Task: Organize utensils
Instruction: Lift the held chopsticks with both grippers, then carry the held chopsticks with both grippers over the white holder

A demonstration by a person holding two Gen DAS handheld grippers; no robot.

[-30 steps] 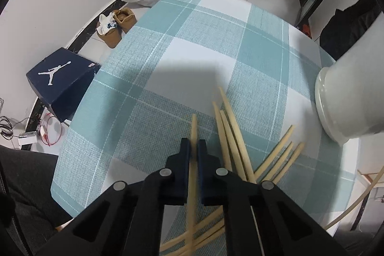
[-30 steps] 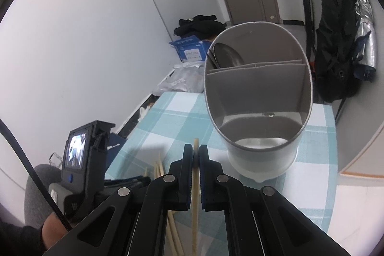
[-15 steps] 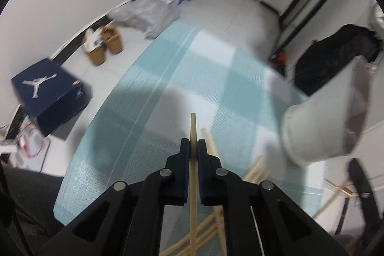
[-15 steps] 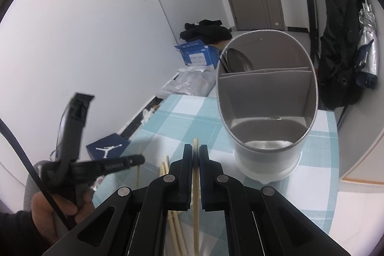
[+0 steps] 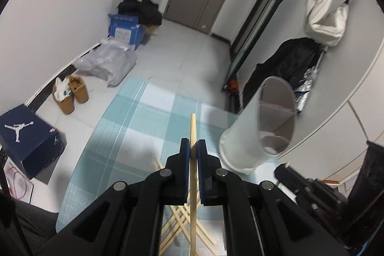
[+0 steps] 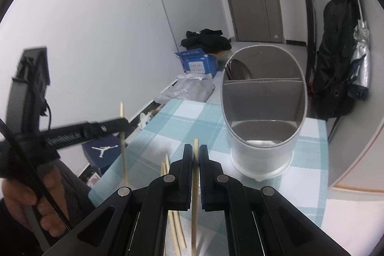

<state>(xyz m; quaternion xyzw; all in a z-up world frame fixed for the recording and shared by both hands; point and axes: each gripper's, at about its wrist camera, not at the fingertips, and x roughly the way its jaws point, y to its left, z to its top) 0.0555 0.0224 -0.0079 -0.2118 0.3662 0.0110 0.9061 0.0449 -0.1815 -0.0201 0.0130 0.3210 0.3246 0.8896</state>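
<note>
My left gripper (image 5: 192,148) is shut on a pale wooden chopstick (image 5: 193,126) whose tip pokes out past the jaws, raised above the checked tablecloth. In the right wrist view that same left gripper (image 6: 124,122) hangs at the left with its chopstick (image 6: 123,150) nearly upright. My right gripper (image 6: 196,152) is shut on a second chopstick (image 6: 196,145). The grey divided utensil holder (image 6: 264,133) stands just ahead and right of it; a metal utensil (image 6: 240,68) sits in its far compartment. In the left wrist view the holder (image 5: 247,143) is ahead to the right. Several loose chopsticks (image 5: 177,220) lie on the cloth below.
The teal and white checked table (image 6: 168,126) ends close at left, with a dark shoe box (image 5: 26,133), shoes (image 5: 72,95) and bags (image 5: 108,61) on the floor. A person's hand (image 6: 31,203) holds the left gripper's handle. A curved white counter (image 6: 355,160) borders the right.
My left gripper has risen off the cloth with its chopstick and tilted upward, so the room and the holder's opening now show. The right gripper has shifted slightly, still holding its chopstick.
</note>
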